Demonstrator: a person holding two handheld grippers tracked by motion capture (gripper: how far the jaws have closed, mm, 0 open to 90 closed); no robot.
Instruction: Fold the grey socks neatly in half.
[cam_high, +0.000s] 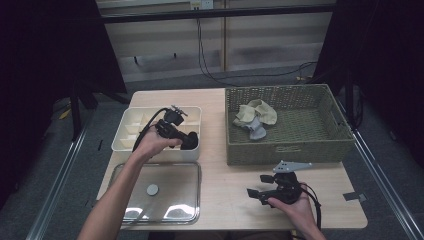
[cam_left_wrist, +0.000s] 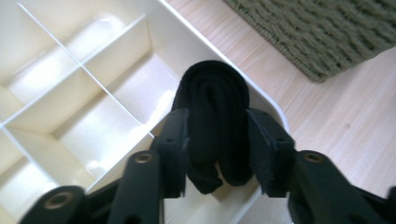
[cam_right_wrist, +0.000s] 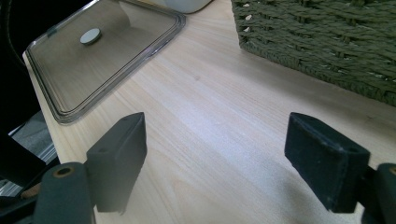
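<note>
My left gripper (cam_high: 189, 140) is shut on a rolled black sock (cam_left_wrist: 215, 122), holding it over the near right compartment of the cream divided box (cam_high: 131, 131). In the left gripper view the roll sits squeezed between both jaws, above the box's corner (cam_left_wrist: 275, 112). My right gripper (cam_high: 255, 195) rests low over the wooden table (cam_right_wrist: 219, 121) near its front edge, jaws wide apart with nothing between them. A woven green basket (cam_high: 310, 142) at the right holds pale green cloth (cam_high: 255, 114) and a grey sock (cam_high: 258, 131).
A clear lid (cam_high: 172, 192) with a round grey knob (cam_high: 152, 189) lies flat in front of the box; the lid (cam_right_wrist: 102, 51) also appears in the right gripper view. The basket wall (cam_right_wrist: 322, 42) stands close beyond the right gripper. Dark floor surrounds the table.
</note>
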